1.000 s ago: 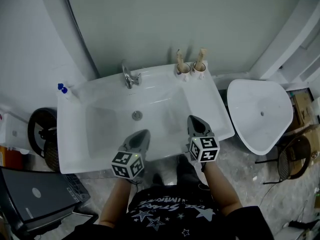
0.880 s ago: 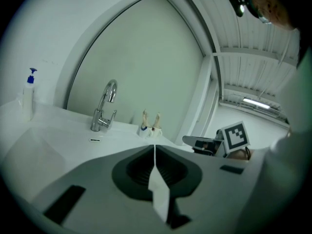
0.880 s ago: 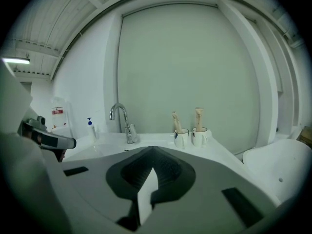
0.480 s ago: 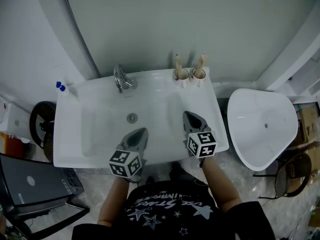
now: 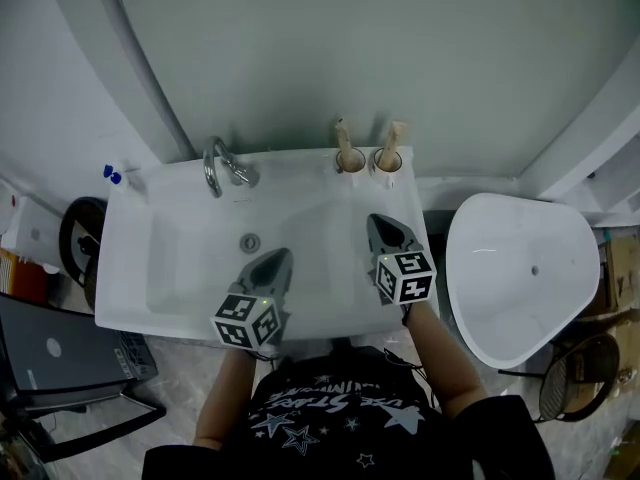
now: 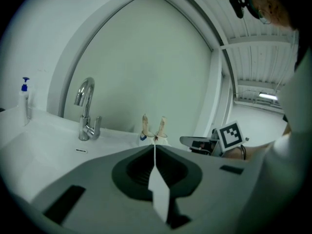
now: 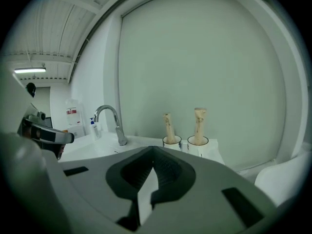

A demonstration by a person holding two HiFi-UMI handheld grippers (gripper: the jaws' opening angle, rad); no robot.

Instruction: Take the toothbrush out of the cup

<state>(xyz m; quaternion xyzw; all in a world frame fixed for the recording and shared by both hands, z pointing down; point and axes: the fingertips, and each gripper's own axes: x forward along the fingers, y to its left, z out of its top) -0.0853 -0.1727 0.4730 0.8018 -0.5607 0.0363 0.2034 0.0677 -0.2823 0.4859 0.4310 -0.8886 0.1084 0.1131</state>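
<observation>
Two white cups stand at the sink's back right rim, the left cup (image 5: 349,161) (image 7: 171,141) and the right cup (image 5: 387,161) (image 7: 197,141). A pale, wood-coloured toothbrush stands upright in each (image 7: 168,126) (image 7: 200,123); both also show small in the left gripper view (image 6: 145,126) (image 6: 162,126). My right gripper (image 5: 384,226) (image 7: 152,153) hovers over the basin's right side, short of the cups, shut on nothing. My left gripper (image 5: 274,259) (image 6: 154,147) hangs over the basin's front middle, also shut and empty.
A chrome faucet (image 5: 222,162) rises at the back of the white sink (image 5: 140,268). A blue-capped bottle (image 5: 114,176) stands at its back left corner. A white toilet bowl (image 5: 520,268) sits to the right, a dark round bin (image 5: 75,243) and a grey case (image 5: 50,353) to the left.
Both grippers have moved forward over the basin, closer to the cups. The head view has shifted, so the sink sits lower in the picture. Both jaws stayed shut.
</observation>
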